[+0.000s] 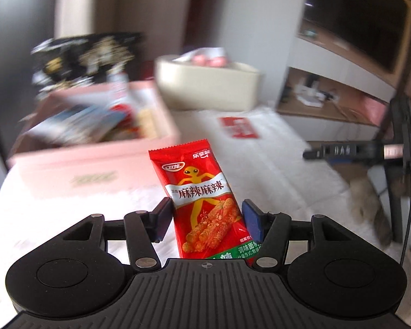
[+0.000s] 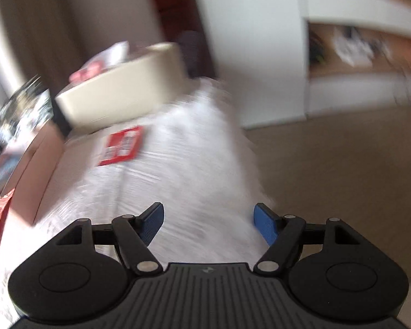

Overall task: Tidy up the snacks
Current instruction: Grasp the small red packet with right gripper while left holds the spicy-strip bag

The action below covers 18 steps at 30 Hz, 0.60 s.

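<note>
Plainly clamped in the left gripper [image 1: 208,216]: a red snack packet [image 1: 202,200], standing nearly upright and tilted a little, both blue pads pressed against its sides, lower end hidden behind the gripper body. Printed with a yellow figure, white-banded Chinese lettering and a green strip at the bottom. Held above a white cloth-covered table [image 1: 274,164].

Beyond and to the left, blurred: a pink box [image 1: 96,161] crammed with assorted packets, a dark bag [image 1: 87,57] with pale lettering rising behind it. Further back, just beside the pink box: a cream tub [image 1: 208,85] holding pink-wrapped items. Flat on the cloth in front of the tub, apart from both containers: another red packet [image 1: 238,127]. At the right edge of the left wrist view: a dark stand [image 1: 397,153].

Right gripper [image 2: 208,224] spread wide, nothing between its blue pads, hanging over the near right part of the table [image 2: 183,170]. Seen from that side, heavily blurred: the flat red packet [image 2: 123,145] ahead and left, the cream tub [image 2: 120,93] behind it, the pink box [image 2: 38,170] along the left edge. Beige floor [image 2: 342,170] to the right of the table, white shelving [image 2: 356,41] beyond.
</note>
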Each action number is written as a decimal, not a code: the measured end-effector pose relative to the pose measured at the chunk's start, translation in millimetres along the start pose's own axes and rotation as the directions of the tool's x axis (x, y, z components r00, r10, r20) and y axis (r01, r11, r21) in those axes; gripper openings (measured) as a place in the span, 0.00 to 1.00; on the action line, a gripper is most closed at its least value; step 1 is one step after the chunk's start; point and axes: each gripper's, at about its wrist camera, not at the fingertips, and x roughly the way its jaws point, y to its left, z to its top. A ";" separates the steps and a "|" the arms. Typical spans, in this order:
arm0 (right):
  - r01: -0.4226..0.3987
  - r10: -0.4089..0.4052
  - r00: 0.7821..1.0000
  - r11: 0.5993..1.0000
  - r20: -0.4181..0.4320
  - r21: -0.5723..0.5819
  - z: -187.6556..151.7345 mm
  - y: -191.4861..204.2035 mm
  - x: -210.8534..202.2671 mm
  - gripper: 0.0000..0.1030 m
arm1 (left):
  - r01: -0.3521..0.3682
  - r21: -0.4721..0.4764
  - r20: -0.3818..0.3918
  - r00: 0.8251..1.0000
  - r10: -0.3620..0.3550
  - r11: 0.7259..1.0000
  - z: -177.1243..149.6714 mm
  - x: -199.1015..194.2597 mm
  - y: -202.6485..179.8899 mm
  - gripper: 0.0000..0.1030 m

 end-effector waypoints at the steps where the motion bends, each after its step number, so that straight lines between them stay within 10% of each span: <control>1: -0.014 0.014 1.000 0.999 0.005 -0.040 6.5 12.0 2.0 0.71 | -0.016 -0.015 0.008 1.000 0.017 1.000 -3.0 -4.8 6.1 0.60; 10: -0.052 0.046 0.998 0.976 -0.036 -0.212 51.2 119.7 81.2 0.71 | -0.036 -0.100 0.031 0.999 0.039 0.994 -14.6 -13.9 40.3 0.60; 18: 0.001 -0.014 0.998 0.981 -0.061 -0.196 64.6 128.0 117.0 0.61 | -0.011 -0.167 0.023 1.000 0.015 0.986 -27.6 -16.5 58.4 0.60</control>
